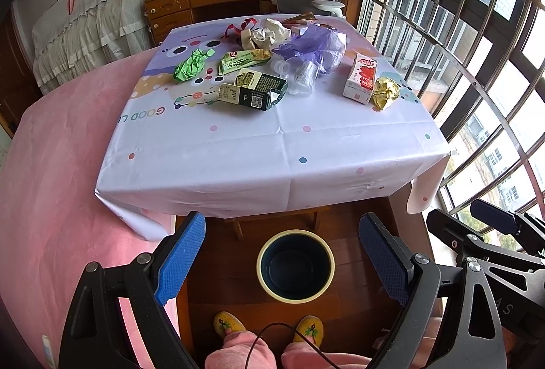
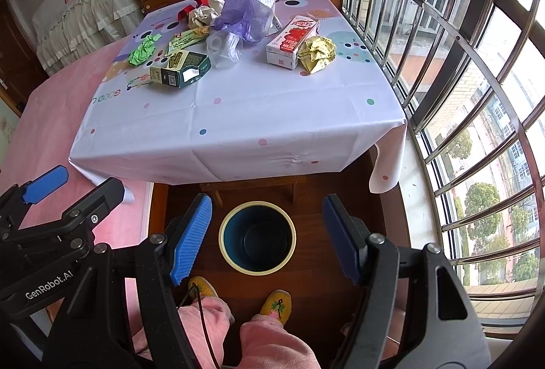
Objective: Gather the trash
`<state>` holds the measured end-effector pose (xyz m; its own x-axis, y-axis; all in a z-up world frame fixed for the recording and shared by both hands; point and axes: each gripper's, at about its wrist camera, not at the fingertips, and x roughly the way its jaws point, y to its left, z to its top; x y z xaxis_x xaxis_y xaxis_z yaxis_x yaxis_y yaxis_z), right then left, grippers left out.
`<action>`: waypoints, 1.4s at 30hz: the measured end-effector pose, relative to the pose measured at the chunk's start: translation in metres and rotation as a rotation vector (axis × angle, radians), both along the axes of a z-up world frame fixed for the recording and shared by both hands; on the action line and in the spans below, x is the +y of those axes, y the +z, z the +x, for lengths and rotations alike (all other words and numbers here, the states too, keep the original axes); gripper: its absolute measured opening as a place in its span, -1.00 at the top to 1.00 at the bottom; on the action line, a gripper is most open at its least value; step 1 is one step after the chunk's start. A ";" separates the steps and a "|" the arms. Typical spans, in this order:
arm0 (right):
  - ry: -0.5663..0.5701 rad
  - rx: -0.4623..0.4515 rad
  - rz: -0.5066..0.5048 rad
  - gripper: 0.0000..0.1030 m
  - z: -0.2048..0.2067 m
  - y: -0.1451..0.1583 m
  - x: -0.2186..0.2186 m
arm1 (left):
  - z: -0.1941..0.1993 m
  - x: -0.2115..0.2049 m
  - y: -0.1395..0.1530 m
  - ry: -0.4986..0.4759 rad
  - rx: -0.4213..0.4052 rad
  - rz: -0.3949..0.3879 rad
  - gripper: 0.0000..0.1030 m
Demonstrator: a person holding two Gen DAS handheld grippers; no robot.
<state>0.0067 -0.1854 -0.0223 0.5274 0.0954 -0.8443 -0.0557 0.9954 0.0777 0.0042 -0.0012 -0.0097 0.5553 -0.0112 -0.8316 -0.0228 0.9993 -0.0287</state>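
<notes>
We see the crumpled green paper wrapper (image 1: 191,65) left of centre on the lilac patterned tablecloth (image 1: 259,147), the dark green carton (image 1: 253,89) mid-frame, and the red-and-white carton (image 1: 360,77) touching a crumpled yellow wrapper (image 1: 385,93) at right. Below, the round dark bin with cream rim (image 1: 295,266) stands open. Our left gripper (image 1: 282,261) and right gripper (image 2: 267,237) both gape wide, empty. Only the right wrist view shows trees (image 2: 483,202) outside.

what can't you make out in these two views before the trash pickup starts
- Print on the red carton and dark green box: too small in both views.
- What is inside the purple bag: hidden by its own folds.
- Pieces at the far table edge: the bag and crumpled paper cover them.
- Bin floor: dark, seems empty.
- Person: only pink trousers and slippers show; bottom edge cuts the rest.
</notes>
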 end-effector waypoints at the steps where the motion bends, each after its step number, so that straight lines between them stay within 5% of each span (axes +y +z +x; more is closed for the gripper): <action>1: 0.000 0.001 0.001 -0.28 0.001 0.002 0.000 | 0.000 0.000 0.000 0.001 0.000 0.002 -0.81; 36: 0.014 -0.006 0.004 -0.28 -0.001 -0.002 0.000 | 0.002 -0.002 -0.001 0.032 0.002 0.017 -0.81; 42: 0.014 -0.018 0.025 -0.28 0.005 0.021 0.005 | 0.005 0.000 0.011 0.024 -0.005 0.006 -0.81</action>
<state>0.0119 -0.1809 -0.0016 0.5408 0.1239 -0.8320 -0.0710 0.9923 0.1016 0.0088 -0.0013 0.0018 0.5596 0.0068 -0.8287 -0.0465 0.9987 -0.0232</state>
